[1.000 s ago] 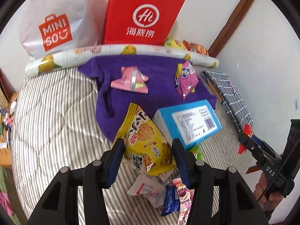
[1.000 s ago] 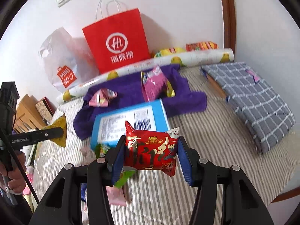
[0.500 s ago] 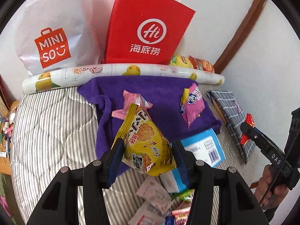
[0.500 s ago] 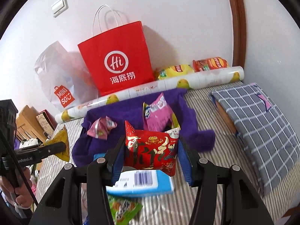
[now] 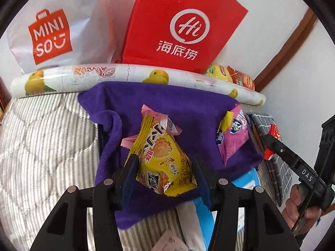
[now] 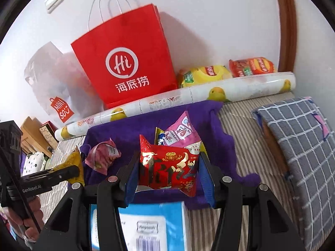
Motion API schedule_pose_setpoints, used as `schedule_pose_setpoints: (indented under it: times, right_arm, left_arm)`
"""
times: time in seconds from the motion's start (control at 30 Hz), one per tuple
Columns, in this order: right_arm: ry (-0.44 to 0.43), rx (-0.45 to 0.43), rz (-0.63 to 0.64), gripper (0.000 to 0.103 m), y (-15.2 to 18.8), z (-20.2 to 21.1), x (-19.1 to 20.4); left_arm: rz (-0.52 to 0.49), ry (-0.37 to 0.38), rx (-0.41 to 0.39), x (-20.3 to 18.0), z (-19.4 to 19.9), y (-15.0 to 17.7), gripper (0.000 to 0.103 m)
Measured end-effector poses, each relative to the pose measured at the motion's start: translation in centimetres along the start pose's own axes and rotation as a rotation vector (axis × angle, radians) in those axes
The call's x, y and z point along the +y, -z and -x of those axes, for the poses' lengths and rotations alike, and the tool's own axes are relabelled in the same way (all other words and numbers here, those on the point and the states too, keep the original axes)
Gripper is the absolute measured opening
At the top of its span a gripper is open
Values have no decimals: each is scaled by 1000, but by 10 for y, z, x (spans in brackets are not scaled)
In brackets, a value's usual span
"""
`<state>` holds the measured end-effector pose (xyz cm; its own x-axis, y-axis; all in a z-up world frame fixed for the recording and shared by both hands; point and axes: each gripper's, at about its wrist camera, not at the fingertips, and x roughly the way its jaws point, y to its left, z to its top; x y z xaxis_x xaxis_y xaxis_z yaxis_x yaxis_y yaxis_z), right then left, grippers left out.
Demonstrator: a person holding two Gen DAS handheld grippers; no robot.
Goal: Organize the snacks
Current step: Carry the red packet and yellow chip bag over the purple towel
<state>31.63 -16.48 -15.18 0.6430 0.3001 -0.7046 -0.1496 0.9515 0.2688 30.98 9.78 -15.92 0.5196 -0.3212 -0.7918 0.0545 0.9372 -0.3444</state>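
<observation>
My left gripper [image 5: 164, 167] is shut on a yellow snack packet [image 5: 161, 154] and holds it above the purple towel [image 5: 188, 108]. My right gripper [image 6: 168, 167] is shut on a red snack packet [image 6: 167, 169], also over the purple towel [image 6: 134, 129]. A pink packet [image 5: 165, 122] lies on the towel behind the yellow one; it also shows in the right wrist view [image 6: 103, 155]. A magenta packet [image 5: 232, 136] stands at the towel's right side and shows in the right wrist view [image 6: 180, 131]. The left gripper with its yellow packet [image 6: 73, 165] shows at the right view's left.
A red paper bag [image 6: 125, 62], a white MINISO bag [image 5: 52, 31] and a printed roll [image 5: 125, 73] line the wall. Chip bags [image 6: 228, 71] lie behind the roll. A blue box [image 6: 150, 226] sits in front of the towel. A checked grey cushion [image 6: 299, 150] lies right.
Both grippers have moved forward with their packets, from above the blue box and loose snacks to above the purple towel. The bags and roll loom closer.
</observation>
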Motion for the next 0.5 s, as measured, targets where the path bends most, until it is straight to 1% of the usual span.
schedule_pose_setpoints:
  times: [0.17,0.27,0.33,0.4,0.5]
  right_arm:
    - [-41,56,31,52,-7,-30,-1]
    - [-67,66,47,52,-6,-44,0]
    - [-70,67,58,52,-2,-49,-1]
    - [-62,70,70,53,1,-51,0]
    - [-81,85,72,53,6,-53,1]
  left_arm:
    - [5,-22,-16,0,-18,-3,51]
    - [-6,-32,-11,-1,-23,-2,51]
    - [-5,-38,-24,0,-23,0,51]
    - [-8,-44,-21,0,-24,4,51]
    - [1,-37,-26,1,-25,7,51]
